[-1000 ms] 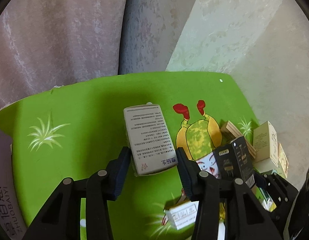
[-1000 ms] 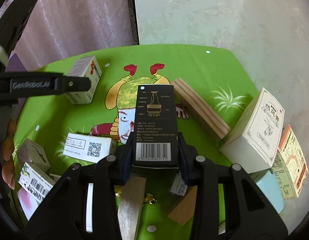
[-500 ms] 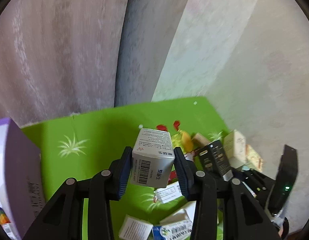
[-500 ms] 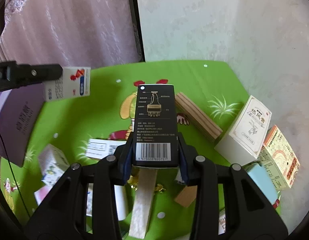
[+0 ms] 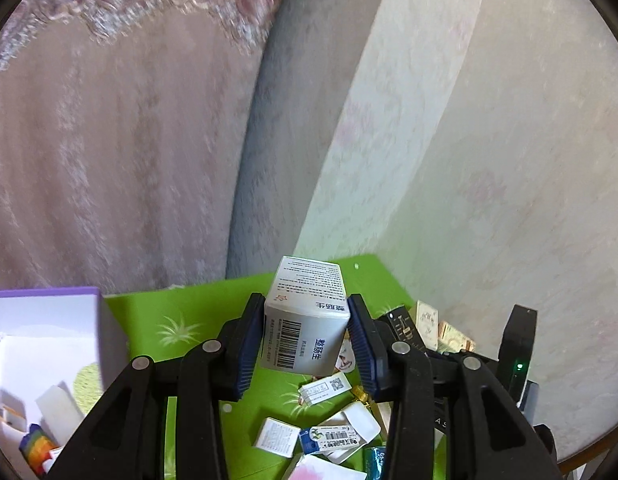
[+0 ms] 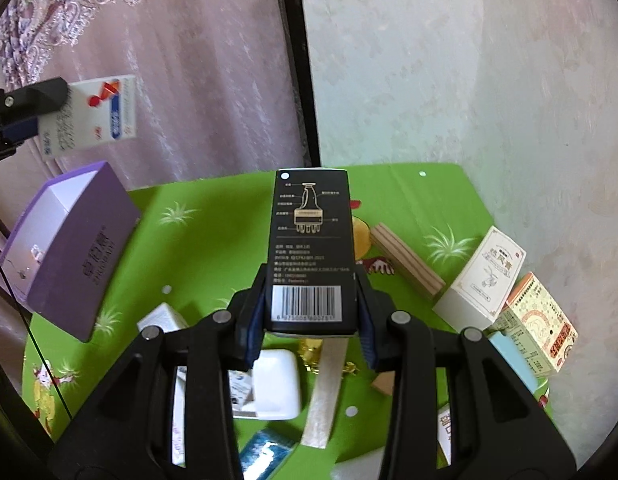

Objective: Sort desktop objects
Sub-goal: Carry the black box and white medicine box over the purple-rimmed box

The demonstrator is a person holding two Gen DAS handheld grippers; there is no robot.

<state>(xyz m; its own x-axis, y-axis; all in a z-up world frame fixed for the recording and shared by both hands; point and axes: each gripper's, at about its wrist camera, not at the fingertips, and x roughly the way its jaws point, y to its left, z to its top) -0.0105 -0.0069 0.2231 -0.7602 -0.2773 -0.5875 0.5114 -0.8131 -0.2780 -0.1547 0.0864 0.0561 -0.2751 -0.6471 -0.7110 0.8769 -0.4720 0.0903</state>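
A: The mat [image 6: 213, 240] is bright green with pale grass tufts, white dots and a cartoon figure in yellow and red.

B: And the held box [image 5: 307, 322]?

A: White, black barcode, blue lettering, a small red star. From the right wrist its other face shows a red and blue mark.

B: The second box [image 6: 311, 252]?

A: Black, with a gold line drawing, pale text and a white barcode patch.

B: The bin [image 6: 75, 256]?

A: Purple outside, white inside.

B: The curtain [image 5: 109, 160]?

A: Dusty pink, with a paisley border.

B: Both grippers?

A: Black, with dark blue ribbed pads [image 5: 363, 350].
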